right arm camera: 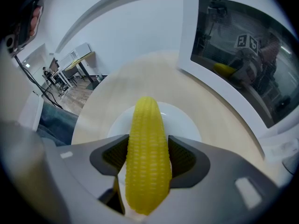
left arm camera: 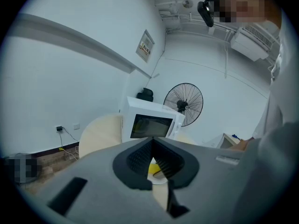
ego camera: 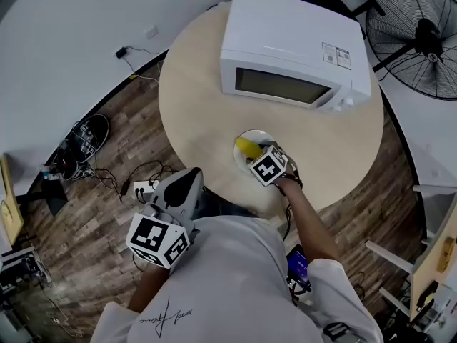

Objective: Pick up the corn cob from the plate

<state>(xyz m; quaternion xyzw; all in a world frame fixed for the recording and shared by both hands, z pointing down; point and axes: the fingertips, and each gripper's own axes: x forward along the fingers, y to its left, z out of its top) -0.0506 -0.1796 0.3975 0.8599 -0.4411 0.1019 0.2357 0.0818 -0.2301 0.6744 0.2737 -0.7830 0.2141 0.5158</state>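
The yellow corn cob [right arm camera: 145,157] lies lengthwise on a small white plate [right arm camera: 184,121] on the round table. My right gripper [right arm camera: 147,157] points steeply down over the plate with both dark pads against the cob's sides. In the head view the corn cob [ego camera: 245,146] and plate [ego camera: 258,135] sit just beyond the right gripper [ego camera: 255,156]. My left gripper [ego camera: 190,182] hangs off the table's near edge, over the floor, jaws together and holding nothing. Through the slit of the left gripper [left arm camera: 153,158] a bit of the corn cob [left arm camera: 153,169] shows.
A white microwave [ego camera: 293,48] stands at the back of the round beige table [ego camera: 193,106], its door reflecting the cob. A black floor fan [ego camera: 421,38] stands at the far right. Cables and a power strip [ego camera: 143,186] lie on the wooden floor at the left.
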